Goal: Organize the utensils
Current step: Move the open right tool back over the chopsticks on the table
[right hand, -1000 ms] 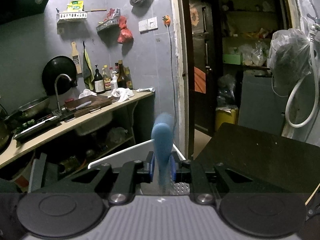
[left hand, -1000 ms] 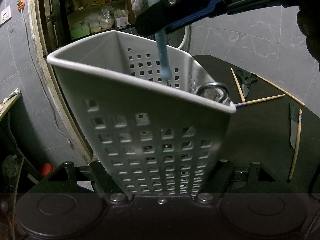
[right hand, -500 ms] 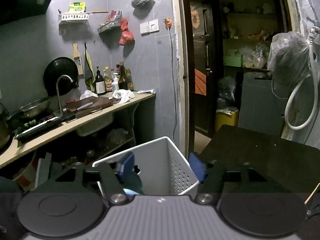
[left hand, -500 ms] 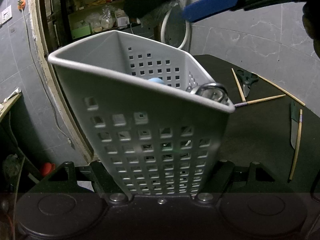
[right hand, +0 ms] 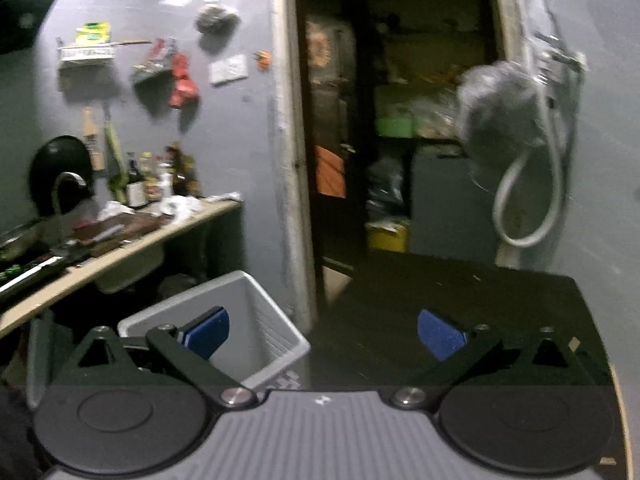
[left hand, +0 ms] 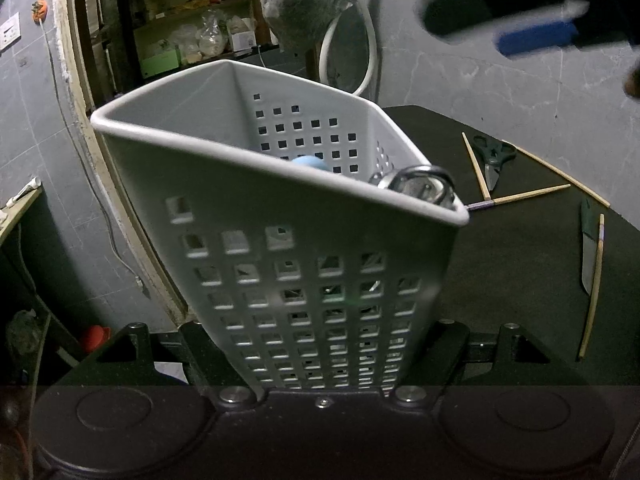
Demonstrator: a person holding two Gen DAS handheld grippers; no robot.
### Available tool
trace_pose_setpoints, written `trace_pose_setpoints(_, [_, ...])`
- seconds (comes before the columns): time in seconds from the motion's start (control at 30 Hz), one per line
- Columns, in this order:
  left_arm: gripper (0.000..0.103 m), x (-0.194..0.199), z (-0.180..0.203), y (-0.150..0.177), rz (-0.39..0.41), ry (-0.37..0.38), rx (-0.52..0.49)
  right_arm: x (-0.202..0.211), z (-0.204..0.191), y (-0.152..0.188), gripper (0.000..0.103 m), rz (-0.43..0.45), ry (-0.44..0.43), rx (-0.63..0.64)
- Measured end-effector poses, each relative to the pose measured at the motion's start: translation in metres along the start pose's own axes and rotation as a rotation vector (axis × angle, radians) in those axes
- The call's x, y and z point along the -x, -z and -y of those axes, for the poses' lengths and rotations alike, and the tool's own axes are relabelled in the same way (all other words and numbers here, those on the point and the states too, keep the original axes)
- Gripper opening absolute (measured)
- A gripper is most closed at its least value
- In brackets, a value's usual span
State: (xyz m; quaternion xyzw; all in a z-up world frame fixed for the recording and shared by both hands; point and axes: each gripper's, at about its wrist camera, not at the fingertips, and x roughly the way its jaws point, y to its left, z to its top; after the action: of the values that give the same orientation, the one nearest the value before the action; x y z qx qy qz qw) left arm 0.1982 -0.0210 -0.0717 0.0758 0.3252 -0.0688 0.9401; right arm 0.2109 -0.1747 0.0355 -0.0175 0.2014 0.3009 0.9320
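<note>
Left gripper [left hand: 320,376] fingers clench the basket [left hand: 280,216]; right gripper [right hand: 322,334] fingers are opening, empty. Approach the far-right chopsticks [left hand: 520,196] on the tabletop [left hand: 520,272] squarely.

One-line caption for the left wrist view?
Left gripper clamps the white basket holding a blue utensil; chopsticks await.

The basket [left hand: 304,264] hides all but the blue utensil's tip [left hand: 310,161]; the right claw [left hand: 516,20] is a blur.

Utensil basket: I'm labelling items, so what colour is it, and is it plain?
Light grey basket, with rows of small square holes in its walls; clearest in the left wrist view.
</note>
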Motion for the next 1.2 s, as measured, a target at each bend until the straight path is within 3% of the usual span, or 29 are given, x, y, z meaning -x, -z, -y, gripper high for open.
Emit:
trace_pose_setpoints(0.37, [0.08, -0.005, -0.002, -0.004, -0.012, 0.011, -0.012, 0.014, 0.058, 0.068, 0.103, -0.252, 0.316, -0.174])
trace_pose_setpoints(0.63, [0.081, -0.008, -0.002, -0.006, -0.019, 0.012, -0.016, 0.016, 0.086, 0.106, 0.103, -0.39, 0.383, -0.313])
trace_pose_setpoints(0.83, [0.081, -0.008, -0.002, -0.006, -0.018, 0.012, -0.015, 0.015, 0.099, 0.122, 0.103, -0.43, 0.432, -0.382])
trace_pose_setpoints(1.2, [0.081, -0.008, -0.001, -0.006, -0.018, 0.011, -0.018, 0.01, 0.136, 0.132, 0.103, -0.512, 0.685, -0.497])
